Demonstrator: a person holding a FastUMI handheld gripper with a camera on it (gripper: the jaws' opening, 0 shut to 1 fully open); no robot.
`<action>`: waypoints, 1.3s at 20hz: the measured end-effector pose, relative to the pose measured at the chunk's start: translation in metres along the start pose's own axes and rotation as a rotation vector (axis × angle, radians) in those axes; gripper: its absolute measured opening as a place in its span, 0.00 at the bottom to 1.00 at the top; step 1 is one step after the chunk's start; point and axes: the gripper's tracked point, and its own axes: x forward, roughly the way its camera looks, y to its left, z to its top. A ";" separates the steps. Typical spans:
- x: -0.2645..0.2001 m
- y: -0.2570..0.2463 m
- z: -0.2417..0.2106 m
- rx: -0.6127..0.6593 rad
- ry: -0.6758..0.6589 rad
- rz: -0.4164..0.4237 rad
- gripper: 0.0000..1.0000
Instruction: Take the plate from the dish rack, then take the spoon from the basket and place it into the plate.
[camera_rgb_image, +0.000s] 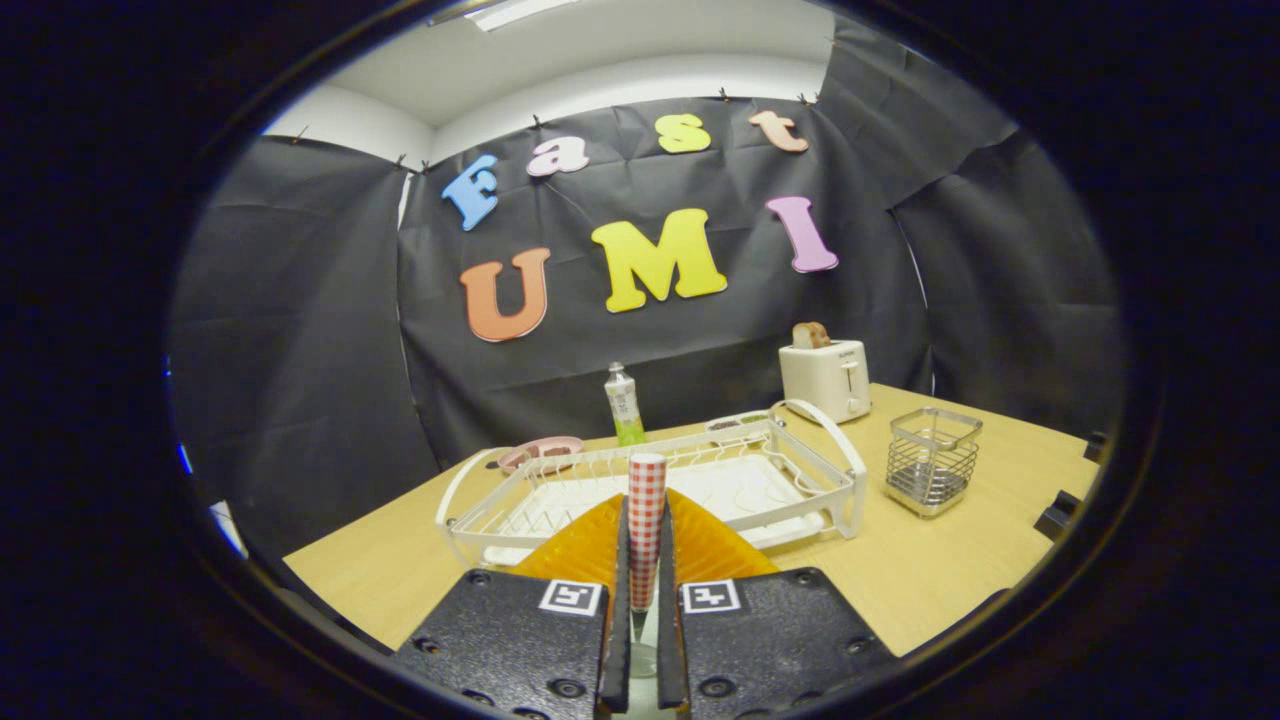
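Hand-held gripper (646, 560) clamped on the spoon (646, 525), handle upright, seemingly above dish rack (800, 470).

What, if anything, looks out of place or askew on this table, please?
Nothing is spilled or broken. The one oddity is that the spoon stands upright, checked handle up, clamped between the tongs above the orange plate. The dish rack, wire basket and toaster sit squarely on the table.
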 end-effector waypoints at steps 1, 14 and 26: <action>0.002 -0.001 -0.001 -0.001 -0.001 -0.003 0.17; -0.021 -0.021 0.028 -0.034 -0.097 -0.041 0.78; -0.085 -0.063 0.083 -0.132 -0.177 -0.128 1.00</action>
